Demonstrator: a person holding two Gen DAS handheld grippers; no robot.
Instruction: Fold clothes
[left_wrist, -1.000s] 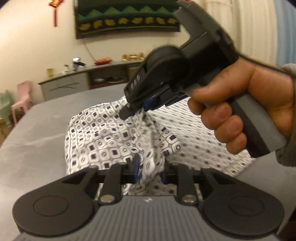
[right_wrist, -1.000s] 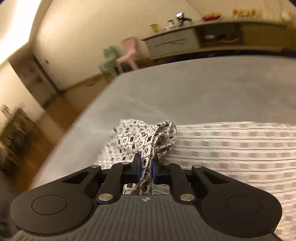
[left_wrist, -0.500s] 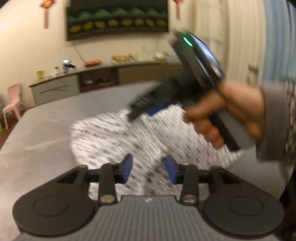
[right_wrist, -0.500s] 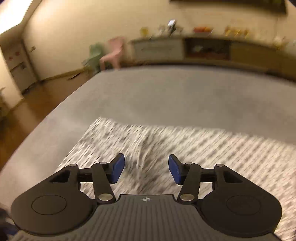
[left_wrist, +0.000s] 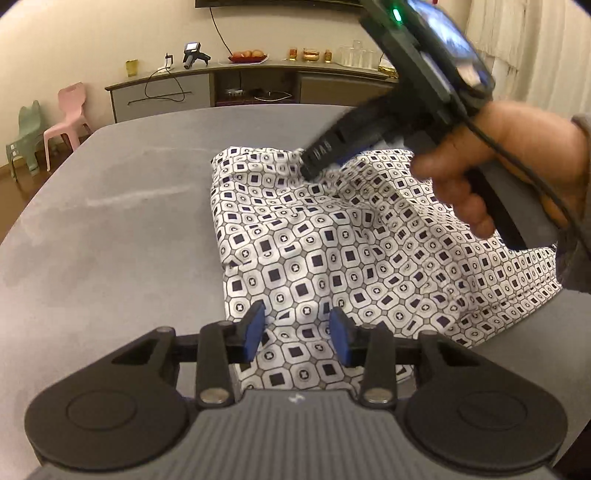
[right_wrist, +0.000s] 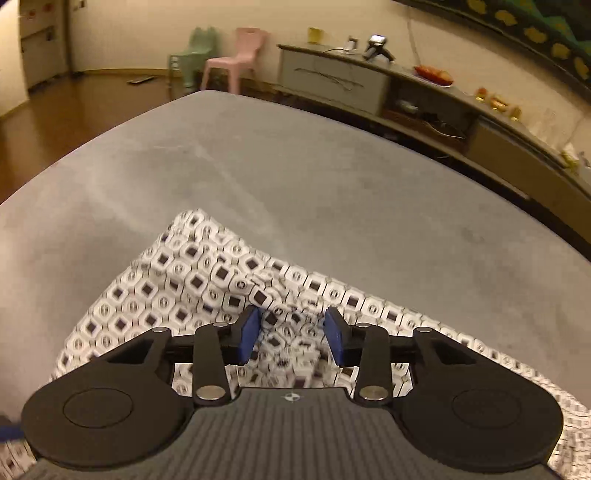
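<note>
Lying on grey table (left_wrist: 110, 236), patterned cloth (left_wrist: 332, 251) under both spread tools

The thin white cloth with dark squares (left_wrist: 332, 236) looks soft and crumpled on the fuzzy, matt grey table cover (left_wrist: 122, 229). Behind that cover, the pink plastic chair (left_wrist: 66, 110) looks smooth.

Living room behind my grey table (left_wrist: 110, 229)

Cream wall, long sideboard (left_wrist: 236, 88) with a fruit plate (left_wrist: 247, 57), pink chair (right_wrist: 236, 59) beside a green one (right_wrist: 194, 51), wood floor (right_wrist: 81, 96), warm light.

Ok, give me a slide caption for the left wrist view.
Left gripper, jaws open, above a patterned garment on a grey table.
</note>
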